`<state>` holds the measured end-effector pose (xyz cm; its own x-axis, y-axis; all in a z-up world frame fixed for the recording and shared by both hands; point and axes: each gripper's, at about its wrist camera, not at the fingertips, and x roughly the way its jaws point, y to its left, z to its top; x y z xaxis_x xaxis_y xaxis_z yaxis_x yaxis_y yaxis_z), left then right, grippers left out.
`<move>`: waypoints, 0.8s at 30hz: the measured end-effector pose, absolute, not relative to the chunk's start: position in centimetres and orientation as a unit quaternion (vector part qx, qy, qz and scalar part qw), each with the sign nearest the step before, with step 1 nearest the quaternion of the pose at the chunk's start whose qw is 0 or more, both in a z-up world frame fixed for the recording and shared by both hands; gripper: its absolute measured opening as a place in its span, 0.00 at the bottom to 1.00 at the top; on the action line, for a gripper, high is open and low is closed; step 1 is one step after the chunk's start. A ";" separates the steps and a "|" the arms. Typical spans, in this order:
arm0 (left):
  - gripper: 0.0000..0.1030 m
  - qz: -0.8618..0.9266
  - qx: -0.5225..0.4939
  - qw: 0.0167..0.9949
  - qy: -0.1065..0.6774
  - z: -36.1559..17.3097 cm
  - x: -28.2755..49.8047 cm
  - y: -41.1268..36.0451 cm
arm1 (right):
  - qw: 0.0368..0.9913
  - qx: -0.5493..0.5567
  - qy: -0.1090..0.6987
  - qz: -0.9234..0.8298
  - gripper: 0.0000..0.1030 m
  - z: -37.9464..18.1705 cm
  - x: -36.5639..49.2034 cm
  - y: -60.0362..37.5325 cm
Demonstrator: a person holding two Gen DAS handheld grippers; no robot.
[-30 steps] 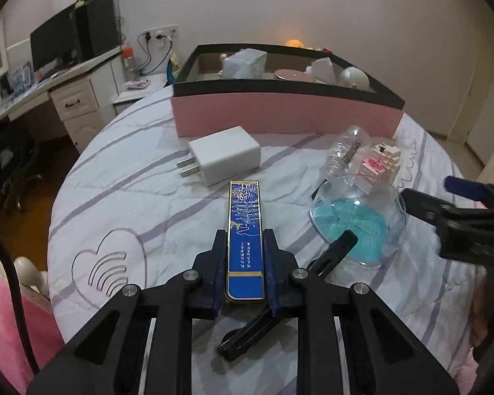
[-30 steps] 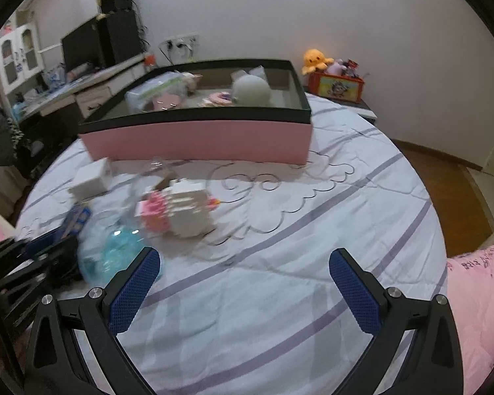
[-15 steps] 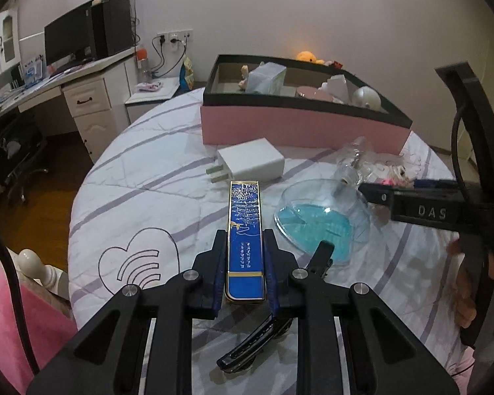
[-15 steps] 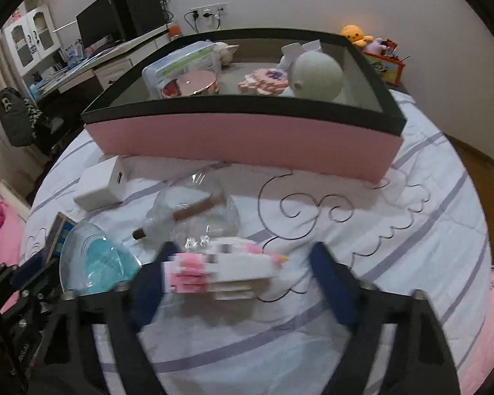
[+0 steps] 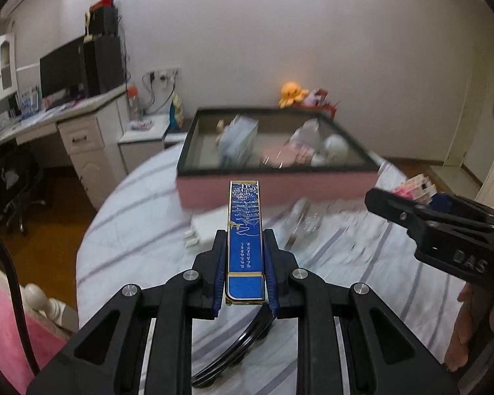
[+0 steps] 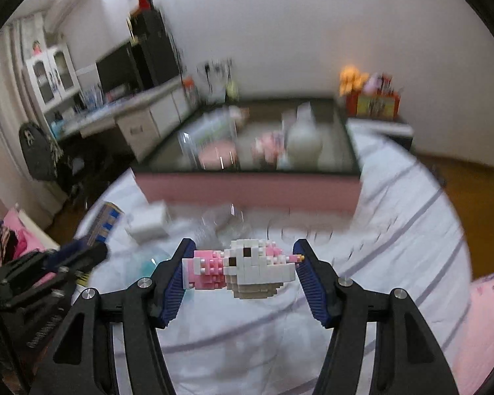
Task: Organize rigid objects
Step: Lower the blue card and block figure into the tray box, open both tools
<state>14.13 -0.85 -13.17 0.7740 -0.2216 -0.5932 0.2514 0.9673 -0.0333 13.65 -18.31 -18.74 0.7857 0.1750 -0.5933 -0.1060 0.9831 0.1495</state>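
Your left gripper (image 5: 245, 271): jaws nearly together, clamped on a long blue box (image 5: 245, 240) with gold edging, held lengthwise and lifted clear of the bed (image 5: 122, 247); pale lettering runs down its face, too small to read. Your right gripper (image 6: 243, 270): jaws have just been closing and now press from both sides on a toy duck (image 6: 247, 268) built of small white and pink bricks, held crosswise above the striped sheet. Seen from the left wrist, the right gripper (image 5: 421, 202) sits at the right edge with the brick toy (image 5: 415, 187) at its tips; its black body bears raised letters "DAS", and part of your hand (image 5: 471, 335) shows below it. Storage: a pink tray (image 5: 280, 191) with a dark rim lies farther up the bed, beyond both grippers, already holding several blurred items, among them a clear lidded tub (image 6: 210, 138) and a pale round thing (image 6: 304, 141). On the sheet between grippers and tray: a white charger (image 6: 148, 222), a clear plastic bottle (image 6: 220, 227) and a glass bowl (image 6: 145, 263) with a blue bottom, all blurred. A curved black thing (image 5: 237, 345) lies under the left gripper; what it is you cannot tell.
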 end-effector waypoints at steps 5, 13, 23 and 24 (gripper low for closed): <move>0.20 -0.130 0.024 0.958 0.255 -9.9 13.6 -2.2 | 0.971 0.040 0.231 0.054 0.61 -14.7 11.5 -18.0; 0.20 -0.131 0.041 0.972 0.189 -6.4 13.7 -4.4 | 0.982 0.043 0.176 0.046 0.61 -12.0 11.1 -18.3; 0.20 -0.116 0.067 0.978 0.158 -4.5 17.8 -5.6 | 0.988 0.030 0.148 0.035 0.61 -9.7 14.0 -18.5; 0.20 -0.113 0.068 0.980 0.152 -4.2 18.6 -5.7 | 0.988 0.029 0.147 0.035 0.61 -9.4 14.6 -18.6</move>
